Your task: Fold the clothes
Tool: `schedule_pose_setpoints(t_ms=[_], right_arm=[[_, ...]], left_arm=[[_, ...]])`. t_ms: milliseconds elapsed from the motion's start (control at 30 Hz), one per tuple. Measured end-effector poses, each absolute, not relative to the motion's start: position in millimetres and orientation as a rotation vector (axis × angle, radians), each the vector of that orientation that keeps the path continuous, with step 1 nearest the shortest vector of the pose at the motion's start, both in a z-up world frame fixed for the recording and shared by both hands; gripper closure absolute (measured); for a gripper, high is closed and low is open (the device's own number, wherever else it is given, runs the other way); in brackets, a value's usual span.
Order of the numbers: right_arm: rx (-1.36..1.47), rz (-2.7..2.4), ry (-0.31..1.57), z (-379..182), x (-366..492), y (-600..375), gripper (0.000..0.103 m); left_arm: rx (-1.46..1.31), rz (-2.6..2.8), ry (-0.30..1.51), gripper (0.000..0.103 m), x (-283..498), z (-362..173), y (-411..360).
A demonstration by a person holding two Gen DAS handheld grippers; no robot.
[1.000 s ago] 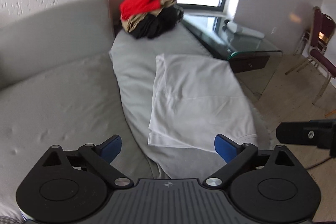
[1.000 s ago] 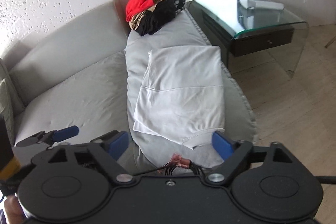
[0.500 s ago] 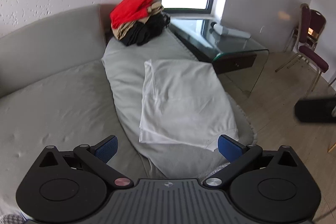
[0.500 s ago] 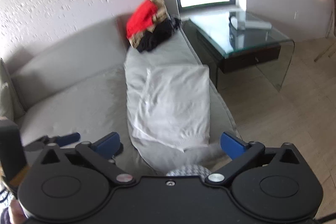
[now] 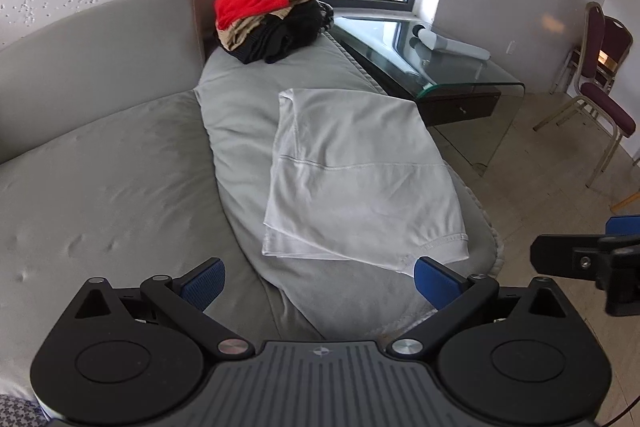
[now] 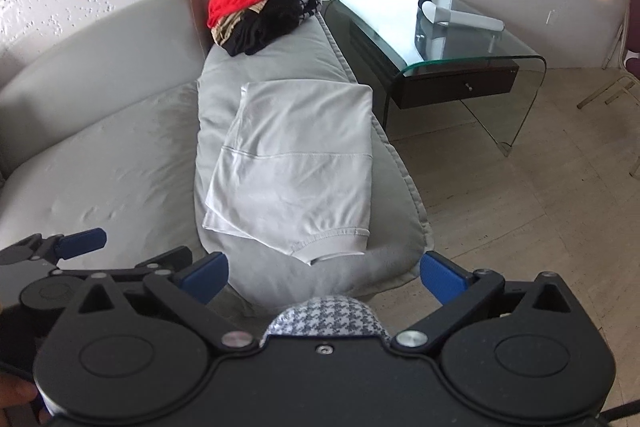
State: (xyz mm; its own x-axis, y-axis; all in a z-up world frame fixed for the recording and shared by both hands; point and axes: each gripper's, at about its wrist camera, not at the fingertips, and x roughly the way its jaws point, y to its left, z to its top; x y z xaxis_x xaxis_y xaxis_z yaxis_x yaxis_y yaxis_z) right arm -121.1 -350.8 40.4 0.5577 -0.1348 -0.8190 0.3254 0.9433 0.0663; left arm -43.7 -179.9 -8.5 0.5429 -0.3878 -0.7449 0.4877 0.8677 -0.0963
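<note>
A white garment (image 5: 360, 171) lies folded into a rectangle on the grey chaise cushion (image 5: 236, 95) of a sofa; it also shows in the right wrist view (image 6: 296, 171). My left gripper (image 5: 318, 281) is open and empty, held back just short of the garment's near edge. My right gripper (image 6: 324, 275) is open and empty, also just short of the near edge. A pile of red, tan and black clothes (image 5: 268, 15) sits at the far end of the cushion, also seen in the right wrist view (image 6: 256, 11).
A glass side table (image 6: 440, 35) with a white object (image 6: 460, 17) on it stands right of the sofa. A maroon chair (image 5: 600, 83) stands at the far right. The sofa seat (image 5: 100, 179) spreads to the left. Tiled floor (image 6: 520, 207) lies right.
Both grippers pulled back and rose from the folded garment, then came a little closer again. The garment has not moved. Both grippers stayed open.
</note>
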Motion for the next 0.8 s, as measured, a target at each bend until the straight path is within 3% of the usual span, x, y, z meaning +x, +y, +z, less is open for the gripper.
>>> schedule_pose_setpoints(t_ms=[800], right_arm=[[0.206,-0.269,0.999,25.4,-114.7,-358.6,0.000]], left_arm=[[0.147,-0.522,0.890,0.001,-44.1,-17.6,-188.5]])
